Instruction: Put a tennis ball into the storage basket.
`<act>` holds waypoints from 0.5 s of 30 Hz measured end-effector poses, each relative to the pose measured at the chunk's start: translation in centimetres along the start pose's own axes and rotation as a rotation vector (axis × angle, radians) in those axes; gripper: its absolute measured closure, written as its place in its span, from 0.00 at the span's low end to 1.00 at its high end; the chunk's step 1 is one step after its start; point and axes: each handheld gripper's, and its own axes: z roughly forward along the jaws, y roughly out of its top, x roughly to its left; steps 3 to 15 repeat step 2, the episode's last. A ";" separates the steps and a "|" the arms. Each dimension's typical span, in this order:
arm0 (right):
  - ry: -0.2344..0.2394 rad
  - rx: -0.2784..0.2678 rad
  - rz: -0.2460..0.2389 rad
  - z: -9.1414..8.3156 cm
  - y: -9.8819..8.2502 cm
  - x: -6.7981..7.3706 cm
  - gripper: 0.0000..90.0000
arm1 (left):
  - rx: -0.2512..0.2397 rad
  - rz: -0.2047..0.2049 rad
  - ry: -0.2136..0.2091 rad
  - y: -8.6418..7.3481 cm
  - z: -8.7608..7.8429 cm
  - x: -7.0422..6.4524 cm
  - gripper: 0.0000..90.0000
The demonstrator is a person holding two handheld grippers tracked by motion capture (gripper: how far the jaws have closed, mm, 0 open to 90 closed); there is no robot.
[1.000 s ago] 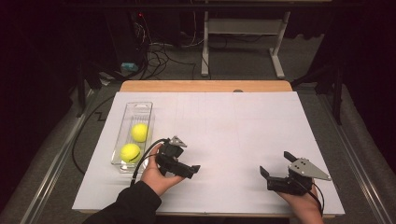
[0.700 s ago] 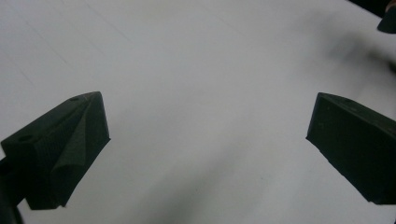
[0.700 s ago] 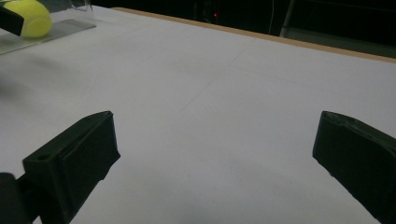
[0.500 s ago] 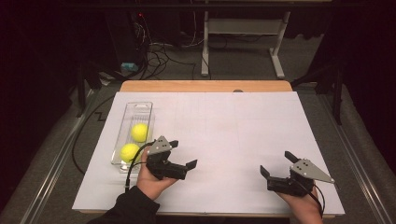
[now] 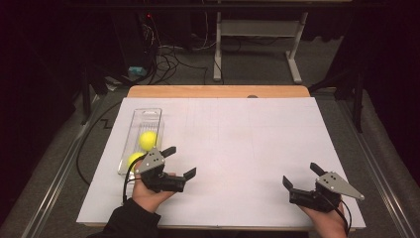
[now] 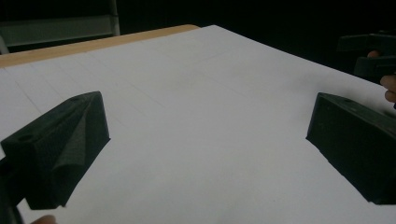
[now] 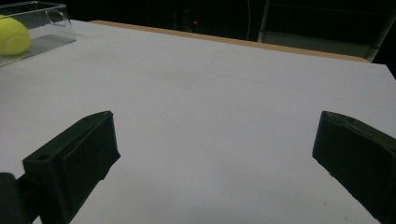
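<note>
A clear plastic tray [image 5: 146, 117] lies on the left of the white table and holds two yellow tennis balls: one [image 5: 147, 140] mid-tray, the other [image 5: 132, 158] at its near end, partly behind my left hand. My left gripper [image 5: 181, 161] hovers just right of the tray's near end, open, nothing between its jaws. In the left gripper view, my left gripper [image 6: 208, 116] points across bare white table. My right gripper [image 5: 300, 174] is open and empty near the front right edge. In the right gripper view, my right gripper [image 7: 215, 130] faces a tennis ball [image 7: 11, 35] in the tray [image 7: 46, 14] far left.
The white sheet [image 5: 237, 144] covers the table, with a wooden edge [image 5: 218, 91] at the back. Cables and a desk frame [image 5: 257, 34] stand on the floor beyond. The other hand's gripper [image 6: 369, 56] shows at the left gripper view's right edge.
My left gripper has drifted slightly left, toward the tray's near end, still open. The right gripper has stayed in place.
</note>
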 end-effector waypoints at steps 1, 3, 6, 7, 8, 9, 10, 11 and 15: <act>-0.001 -0.001 0.001 0.0 0.0 -0.1 0.00 | -0.010 0.000 0.006 0.0 -0.1 0.0 0.00; -0.002 -0.001 0.002 0.0 0.0 -0.1 0.00 | -0.015 0.003 0.005 -0.1 -0.1 0.0 0.00; -0.002 -0.001 0.002 0.0 0.0 -0.1 0.00 | -0.015 0.003 0.005 -0.1 -0.1 0.0 0.00; -0.002 -0.001 0.002 0.0 0.0 -0.1 0.00 | -0.015 0.003 0.005 -0.1 -0.1 0.0 0.00; -0.002 -0.001 0.002 0.0 0.0 -0.1 0.00 | -0.015 0.003 0.005 -0.1 -0.1 0.0 0.00; -0.002 -0.001 0.002 0.0 0.0 -0.1 0.00 | -0.015 0.003 0.005 -0.1 -0.1 0.0 0.00; -0.002 -0.001 0.002 0.0 0.0 -0.1 0.00 | -0.015 0.003 0.005 -0.1 -0.1 0.0 0.00; -0.002 -0.001 0.002 0.0 0.0 -0.1 0.00 | -0.015 0.003 0.005 -0.1 -0.1 0.0 0.00; -0.002 -0.001 0.002 0.0 0.0 -0.1 0.00 | -0.015 0.003 0.005 -0.1 -0.1 0.0 0.00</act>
